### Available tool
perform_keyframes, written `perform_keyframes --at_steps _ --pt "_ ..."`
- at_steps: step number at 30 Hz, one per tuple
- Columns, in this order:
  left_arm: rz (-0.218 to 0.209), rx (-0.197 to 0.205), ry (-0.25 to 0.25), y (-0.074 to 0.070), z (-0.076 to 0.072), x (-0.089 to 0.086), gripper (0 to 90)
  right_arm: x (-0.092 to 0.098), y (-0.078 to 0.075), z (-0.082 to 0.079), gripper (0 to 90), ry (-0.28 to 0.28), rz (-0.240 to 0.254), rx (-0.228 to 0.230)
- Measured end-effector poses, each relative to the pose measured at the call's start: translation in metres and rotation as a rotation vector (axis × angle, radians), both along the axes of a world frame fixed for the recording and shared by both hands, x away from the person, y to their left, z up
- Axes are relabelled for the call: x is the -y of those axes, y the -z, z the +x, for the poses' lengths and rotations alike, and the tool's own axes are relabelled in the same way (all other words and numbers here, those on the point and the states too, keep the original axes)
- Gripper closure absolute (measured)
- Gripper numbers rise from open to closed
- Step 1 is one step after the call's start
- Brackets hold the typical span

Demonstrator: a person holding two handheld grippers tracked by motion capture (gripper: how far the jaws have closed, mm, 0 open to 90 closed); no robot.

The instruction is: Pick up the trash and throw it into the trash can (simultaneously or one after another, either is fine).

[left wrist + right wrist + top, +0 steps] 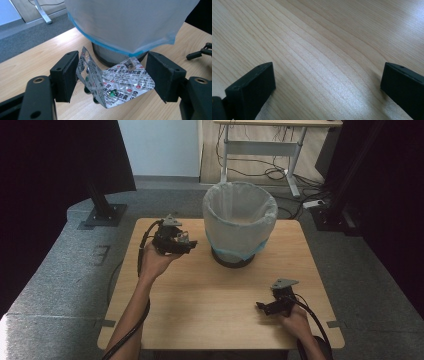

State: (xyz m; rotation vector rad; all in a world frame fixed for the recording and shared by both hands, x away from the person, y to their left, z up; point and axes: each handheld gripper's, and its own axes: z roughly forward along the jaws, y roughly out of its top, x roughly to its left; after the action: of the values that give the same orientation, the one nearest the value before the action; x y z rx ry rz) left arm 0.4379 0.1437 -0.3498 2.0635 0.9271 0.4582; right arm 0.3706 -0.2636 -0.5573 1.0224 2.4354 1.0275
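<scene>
A wooden table bears a lined mesh bin.

Soft even light; sheen on table; dark side edges; foil blister pack glints.

Bent silver blister pack between left tool's jaws, beside lined wastebasket.

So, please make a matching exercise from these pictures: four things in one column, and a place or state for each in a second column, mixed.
Things:
1. blister pack
2. bin
3. right gripper
4. left gripper

Places or states:
a. lined with a pale bag, at the far middle of the table
b. bent, between two jaws
c. open over bare wood, near corner
d. beside the bin, pointing at it

Pairs: 1-b, 2-a, 3-c, 4-d
</scene>
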Motion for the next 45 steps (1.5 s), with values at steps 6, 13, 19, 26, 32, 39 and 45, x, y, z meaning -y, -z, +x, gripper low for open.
perform_keyframes --at_steps 6,13,19,26,32,39,45 --pt "-0.013 0.008 0.006 -0.018 0.002 0.002 28.0 0.000 0.000 0.000 0.0 0.002 0.001 -0.003" --pt "-0.022 0.018 0.013 -0.038 0.005 0.007 28.0 0.000 0.000 0.000 0.0 0.000 -0.002 -0.001" --pt "-0.029 0.028 0.018 -0.054 0.010 0.012 28.0 0.000 0.000 0.000 0.0 0.001 0.000 -0.003" --pt "-0.033 0.042 0.034 -0.075 0.013 0.023 28.0 0.000 0.000 0.000 0.0 0.002 0.003 -0.002" --pt "-0.036 0.052 0.052 -0.088 0.016 0.035 28.1 0.000 0.000 0.000 0.0 0.001 0.002 0.000" --pt "-0.038 0.060 0.059 -0.097 0.023 0.047 28.1 0.000 0.000 0.000 0.0 0.001 0.002 0.000" --pt "-0.031 0.070 0.063 -0.103 0.030 0.058 28.0 0.000 0.000 0.000 0.0 0.001 0.002 0.000"
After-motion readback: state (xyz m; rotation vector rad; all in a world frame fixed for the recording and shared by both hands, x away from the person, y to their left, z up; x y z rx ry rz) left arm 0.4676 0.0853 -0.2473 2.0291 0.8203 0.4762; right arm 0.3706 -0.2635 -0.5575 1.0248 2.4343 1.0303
